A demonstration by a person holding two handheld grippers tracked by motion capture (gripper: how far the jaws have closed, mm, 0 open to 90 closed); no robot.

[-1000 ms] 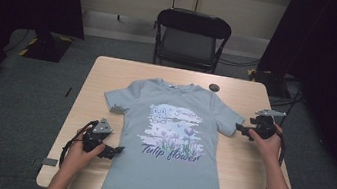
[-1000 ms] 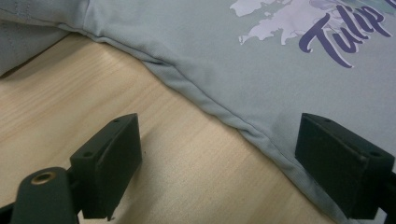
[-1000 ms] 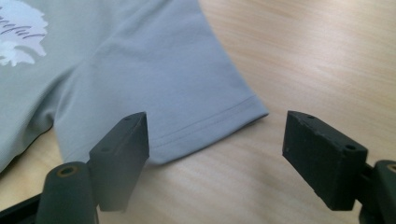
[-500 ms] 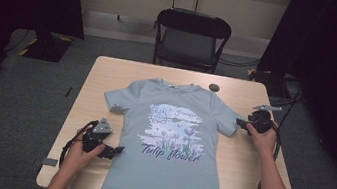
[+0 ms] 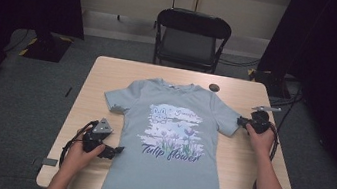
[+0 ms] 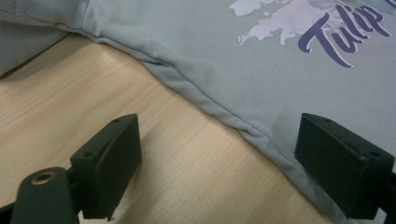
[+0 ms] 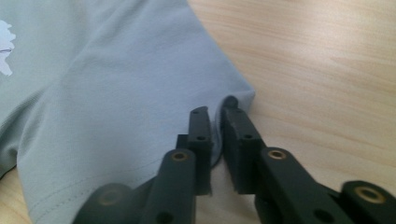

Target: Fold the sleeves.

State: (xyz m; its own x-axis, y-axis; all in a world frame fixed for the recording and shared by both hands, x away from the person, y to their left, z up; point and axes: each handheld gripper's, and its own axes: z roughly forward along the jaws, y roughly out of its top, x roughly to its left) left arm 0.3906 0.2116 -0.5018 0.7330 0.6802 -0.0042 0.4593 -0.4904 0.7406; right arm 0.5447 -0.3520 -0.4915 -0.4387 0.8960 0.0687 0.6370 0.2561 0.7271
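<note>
Right tongs (image 7: 215, 116) on T-shirt (image 7: 116, 102) sleeve

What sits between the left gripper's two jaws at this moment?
In the left gripper view, the left gripper stands open over bare table, with the side hem of the T-shirt crossing toward one jaw. Nothing is pinched.
</note>
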